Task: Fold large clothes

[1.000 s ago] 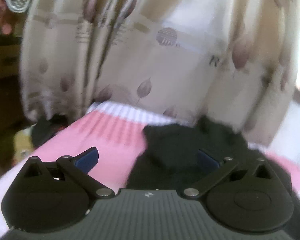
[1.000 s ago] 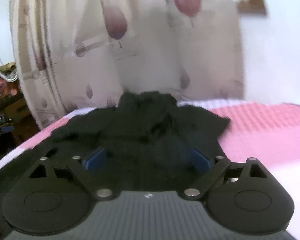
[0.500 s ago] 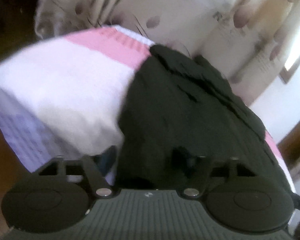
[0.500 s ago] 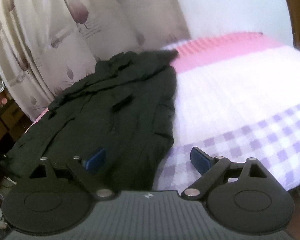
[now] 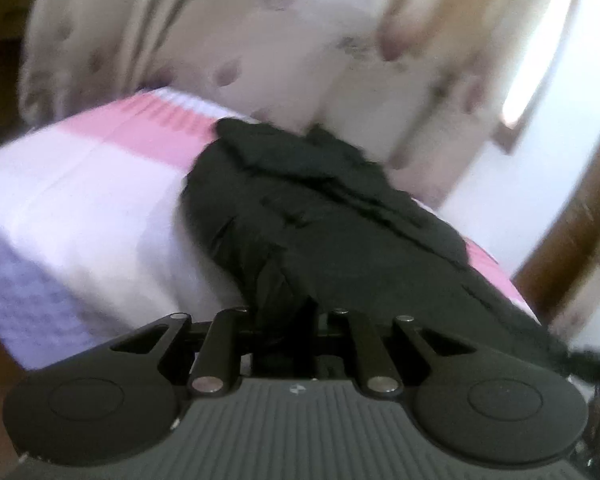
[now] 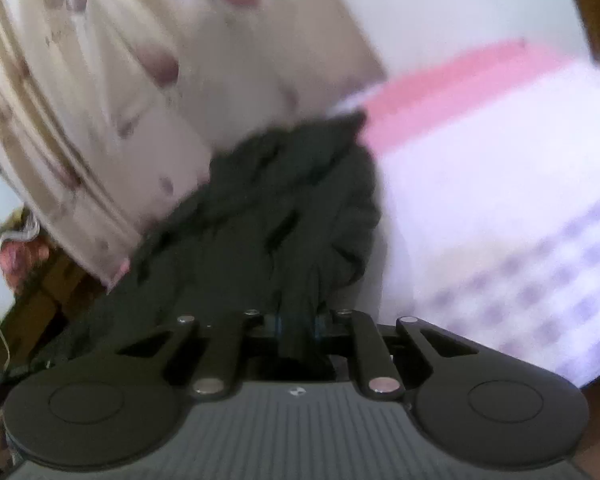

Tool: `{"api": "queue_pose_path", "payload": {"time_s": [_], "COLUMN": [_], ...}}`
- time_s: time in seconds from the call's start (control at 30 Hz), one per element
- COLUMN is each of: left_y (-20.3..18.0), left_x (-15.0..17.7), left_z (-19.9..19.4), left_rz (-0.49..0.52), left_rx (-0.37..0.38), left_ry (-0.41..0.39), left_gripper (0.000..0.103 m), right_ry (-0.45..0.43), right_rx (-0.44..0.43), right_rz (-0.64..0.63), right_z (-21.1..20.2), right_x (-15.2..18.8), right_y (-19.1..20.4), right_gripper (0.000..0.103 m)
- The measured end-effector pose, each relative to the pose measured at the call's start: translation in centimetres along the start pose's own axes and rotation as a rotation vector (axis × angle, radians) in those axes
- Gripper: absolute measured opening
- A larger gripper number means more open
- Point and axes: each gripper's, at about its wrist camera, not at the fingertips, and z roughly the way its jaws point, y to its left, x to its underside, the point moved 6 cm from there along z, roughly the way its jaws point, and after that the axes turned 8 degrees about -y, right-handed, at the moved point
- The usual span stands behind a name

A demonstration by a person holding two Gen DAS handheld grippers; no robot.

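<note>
Dark garment (image 5: 320, 216) spread lengthwise on the bed (image 5: 80, 200), running from the bottom centre of both wrist views up toward the curtain (image 5: 280, 40) at the top. Near hem bunched and drawn into each tool.

Left gripper (image 5: 284, 320): jaws pressed together, pinching a gathered fold of the black cloth at bottom centre. Right gripper (image 6: 298, 324): jaws closing, a twisted rope of the same fabric between the blue pads (image 6: 278, 322), pressed tight by the look of it.

Judged soft, limp and light, thin enough to crumple; likely to sag and slide on the smooth sheet rather than hold shape. Best held at the two hem corners, well apart, kept taut to stop the middle drooping. Motion blur hides finer detail.
</note>
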Motion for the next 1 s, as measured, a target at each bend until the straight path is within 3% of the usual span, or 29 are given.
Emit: {"api": "queue_pose_path", "payload": {"time_s": [0.1,0.2,0.23,0.3,0.37,0.4,0.47,0.53,0.6,0.63,0.67,0.77,1.0], "left_y": [-1.0,0.0,0.6,1.4,1.9,2.0,1.7,1.4,1.0,0.8,0.8,0.1,-0.7], "left_x": [1.3,2.5,2.7,2.8,2.5,2.3,2.0,2.1,2.7,3.0,3.2,3.6,4.0], "left_z": [0.0,0.3,0.2,0.1,0.0,-0.2,0.1,1.1,1.9,2.4,2.5,2.7,3.1], "left_rz": [0.003,-0.012,-0.034,-0.062,-0.059,-0.052,-0.011,0.034,0.067,0.081,0.094,0.156,0.257], "left_rx": [0.013,-0.026,-0.03,-0.035,-0.053,-0.059,-0.067,-0.078,-0.098,-0.114,-0.13,-0.16,-0.215], "left_ry": [0.023,0.042,0.043,0.044,0.029,0.01,0.003,0.046,0.085,0.106,0.111,0.109,0.104], "left_gripper": [0.015,0.019,0.024,0.044,0.073,0.076,0.08,0.077,0.059,0.039,0.031,0.028,0.029], "right_ry": [-0.022,0.036,0.049,0.043,0.012,0.004,0.003,0.002,0.002,0.006,0.015,0.03,-0.048], "right_rx": [0.027,0.06,0.079,0.066,0.049,0.033,0.021,0.018,-0.001,0.002,0.01,0.034,0.056], "right_rz": [-0.021,-0.001,-0.008,0.021,0.083,0.107,0.102,0.078,0.087,0.082,0.071,0.042,-0.01], "right_z": [-1.0,-0.5,-0.3,-0.2,-0.4,-0.4,-0.2,0.1,0.3,0.5,0.8,2.2,2.3], "right_x": [-1.7,0.1,1.0,1.9,2.1,2.1,1.8,1.7,1.8,1.9,2.2,3.3,4.4], "right_y": [-0.9,-2.4,-2.8,-3.3,-3.6,-3.7,-3.6,-3.1,-2.9,-2.8,-2.6,-2.1,-1.8], "right_gripper": [0.012,0.012,0.012,0.015,0.023,0.025,0.047,0.059,0.059,0.058,0.057,0.04,0.034]}}
